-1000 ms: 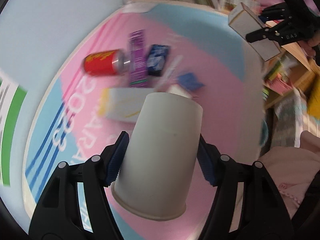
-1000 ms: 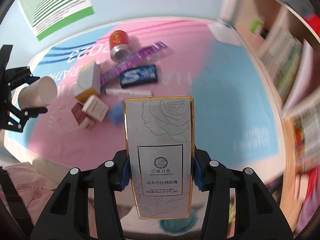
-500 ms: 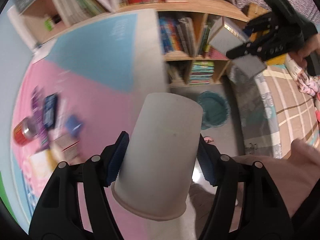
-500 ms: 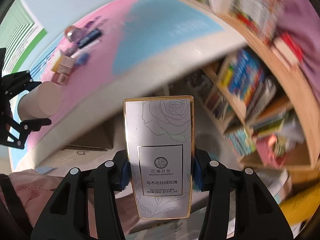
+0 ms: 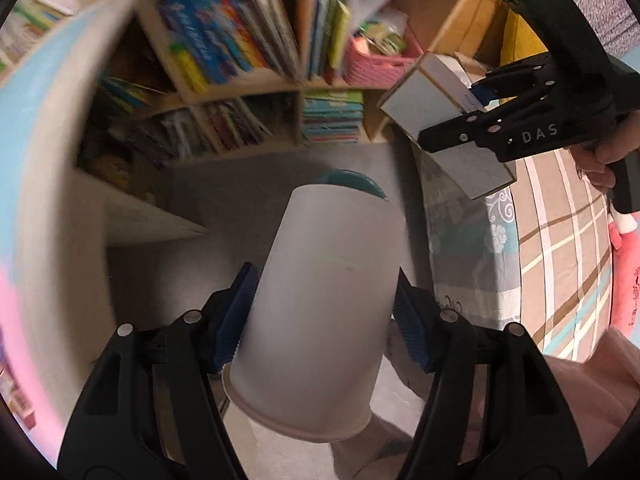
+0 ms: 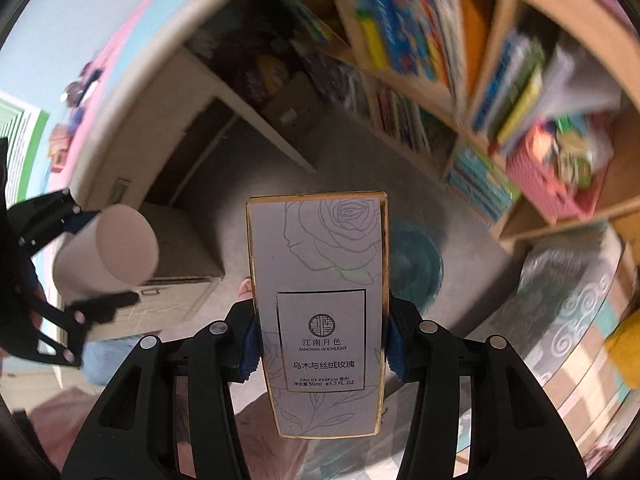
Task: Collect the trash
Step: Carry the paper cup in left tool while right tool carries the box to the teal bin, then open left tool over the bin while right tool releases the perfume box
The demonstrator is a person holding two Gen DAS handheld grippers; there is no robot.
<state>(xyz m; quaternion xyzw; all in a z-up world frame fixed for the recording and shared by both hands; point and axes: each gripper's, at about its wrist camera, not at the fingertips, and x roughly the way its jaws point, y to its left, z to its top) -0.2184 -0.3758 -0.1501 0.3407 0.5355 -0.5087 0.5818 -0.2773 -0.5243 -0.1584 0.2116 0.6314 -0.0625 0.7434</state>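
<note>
1. the left gripper (image 5: pixel 324 320) is clenched on a white paper cup (image 5: pixel 320 312), its blue pads (image 5: pixel 236 316) pressing the cup's two sides; the cup is tilted, with its open rim near the camera and its closed base pointing away.
2. the right gripper (image 6: pixel 318 344) is grasping a perfume box (image 6: pixel 320 304), pale with a gold edge and a rose drawing, held upright between its blue pads (image 6: pixel 250 346) and off any surface.
3. from the right wrist view the left gripper (image 6: pixel 80 256) and the cup (image 6: pixel 108 248) sit at the left, in the air beside a beige drawer unit (image 6: pixel 180 264).
4. from the left wrist view the right gripper (image 5: pixel 480 116) holds the box (image 5: pixel 440 120) up at the right, with a hand (image 5: pixel 608 156) on its handle.
5. farther down, a teal round bin (image 6: pixel 416 264) stands on the grey floor (image 5: pixel 240 192), partly hidden behind the box and the cup.
6. at the left, the pink and blue counter (image 6: pixel 132 36) curves away, with small blurred items (image 6: pixel 76 96) on it.
7. farthest, a wooden bookshelf (image 5: pixel 256 80) holds books and a pink basket (image 6: pixel 560 184); a patterned rug (image 5: pixel 560 248) lies at the right.
</note>
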